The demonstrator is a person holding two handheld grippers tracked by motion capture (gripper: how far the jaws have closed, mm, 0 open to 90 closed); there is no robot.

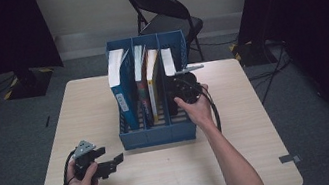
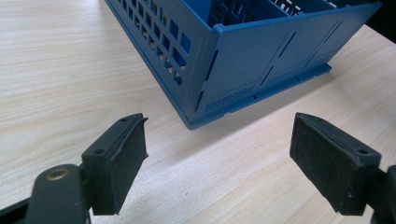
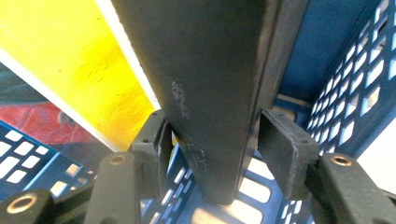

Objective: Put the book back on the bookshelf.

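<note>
Nearest the high camera, your left hand holds the left tool [image 1: 115, 160] low over the front left of the counter [image 1: 176, 171], just in front of the blue file rack [image 1: 158, 135]. Its jaws stand wide apart with nothing between them; in the left gripper view they frame bare counter [image 2: 60, 60], with the near corner of the rack [image 2: 243, 60] just ahead and not touched.

Your right hand reaches the right tool [image 1: 183, 88] into the rightmost compartment of the rack, where a black book [image 1: 168, 64] stands upright. In the right gripper view the black book [image 3: 210, 84] sits squarely between the two jaws, spine toward the camera. The left pad [image 3: 159, 149] lies against the cover, while the right pad [image 3: 282, 149] looks just beside the other cover; you cannot tell whether it presses, so the grip reads as closing around the book rather than firmly clamped.

To the book's left in that view stands a yellow book [image 3: 84, 65]. From above, the middle compartment holds that yellow-edged book [image 1: 153, 81] and a red-spined one [image 1: 142, 83], and the left compartment holds a blue book [image 1: 121, 89] leaning slightly. A black folding chair [image 1: 164, 14] stands beyond the counter.
</note>
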